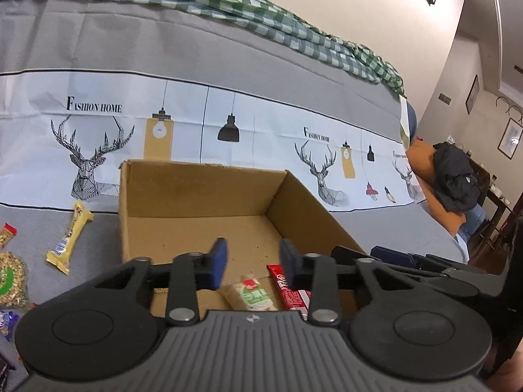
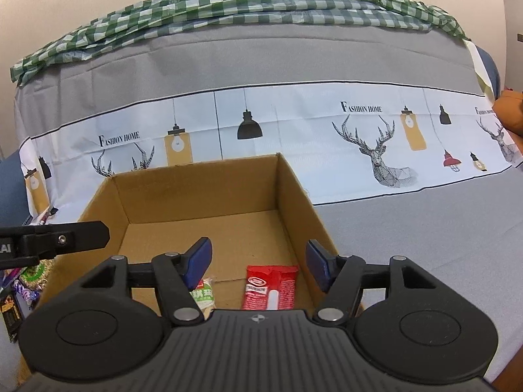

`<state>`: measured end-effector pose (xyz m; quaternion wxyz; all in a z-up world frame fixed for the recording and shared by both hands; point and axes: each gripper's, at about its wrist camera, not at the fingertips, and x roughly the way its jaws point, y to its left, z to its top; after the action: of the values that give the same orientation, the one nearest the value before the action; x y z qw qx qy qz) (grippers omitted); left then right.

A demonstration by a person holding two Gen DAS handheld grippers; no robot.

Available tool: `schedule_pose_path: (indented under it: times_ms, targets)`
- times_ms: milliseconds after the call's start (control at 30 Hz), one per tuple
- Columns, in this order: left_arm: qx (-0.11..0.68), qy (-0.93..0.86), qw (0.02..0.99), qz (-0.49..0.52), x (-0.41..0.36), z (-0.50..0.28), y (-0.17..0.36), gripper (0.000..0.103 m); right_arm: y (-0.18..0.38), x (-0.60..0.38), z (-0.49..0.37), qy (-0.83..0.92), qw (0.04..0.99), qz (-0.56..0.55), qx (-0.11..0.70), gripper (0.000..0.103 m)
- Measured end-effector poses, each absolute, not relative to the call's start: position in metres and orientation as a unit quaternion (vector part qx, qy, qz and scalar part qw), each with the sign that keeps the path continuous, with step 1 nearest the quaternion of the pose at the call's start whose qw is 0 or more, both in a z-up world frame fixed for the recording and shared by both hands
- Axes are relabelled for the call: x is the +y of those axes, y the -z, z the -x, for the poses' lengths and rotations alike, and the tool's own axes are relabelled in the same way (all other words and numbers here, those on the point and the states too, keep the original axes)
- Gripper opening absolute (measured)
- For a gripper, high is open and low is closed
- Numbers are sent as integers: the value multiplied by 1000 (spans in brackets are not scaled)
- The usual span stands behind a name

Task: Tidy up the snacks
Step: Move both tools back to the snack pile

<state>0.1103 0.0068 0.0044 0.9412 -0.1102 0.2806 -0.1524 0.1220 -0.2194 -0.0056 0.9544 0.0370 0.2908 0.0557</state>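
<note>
Each camera sits just behind its own gripper and looks forward and somewhat downward along the two blue-padded fingers, so the black housing fills the bottom of both views.

The left wrist view hangs close over the near left part of the open brown cardboard box (image 1: pixel 202 215), facing the far wall of the room; its frame tilts, and the left gripper (image 1: pixel 253 266) is in front.

The right wrist view faces the same box (image 2: pixel 209 209) more squarely from its near right side, equally close, behind the right gripper (image 2: pixel 258 263).

Both share the box interior, the red snack packet (image 2: pixel 269 289), the green-and-white packet (image 1: pixel 251 294) and the grey printed cloth covering the surface (image 2: pixel 261 58).
</note>
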Motion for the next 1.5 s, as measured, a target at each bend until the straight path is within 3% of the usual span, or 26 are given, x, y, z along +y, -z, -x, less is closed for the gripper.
schedule_pose_path:
  times_ms: [67,200,267,367,467,633,1000,1233,1300,1433,1500]
  targets:
    - [282,149,941,110,13,-108,-8,25,4,-215,-122,-60,955,-40,288,65]
    - [287,165,936,118,36,-101,-24,25,1,-201,-118,-70,956,-45,281,62]
    - [290,171,937,98,49,-100,-35,25,-2,-193,-117,-78,956,-47,279,47]
    - [292,162,941,57,70,-100,-46,25,-6,-178,-111,-97,956,-60,269,38]
    - [288,134,948,37,101,-99,-41,25,-10,-160,-105,-118,955,-67,263,38]
    - [326,96,933,122,174,-99,6,25,-11,-120,-90,-180,950,-66,247,38]
    - [356,-24,922,153,256,-118,28,25,-6,-31,-65,-284,925,-30,250,38]
    - [404,-87,893,177,281,-125,52,42,11,19,-57,-326,905,-12,273,38]
    - [413,-92,891,163,282,-128,58,50,18,33,-56,-335,900,-6,280,40]
    - [426,-87,889,140,279,-133,68,63,36,56,-61,-328,895,11,301,55]
    - [435,-87,889,115,273,-135,73,64,47,64,-69,-302,895,20,327,60]
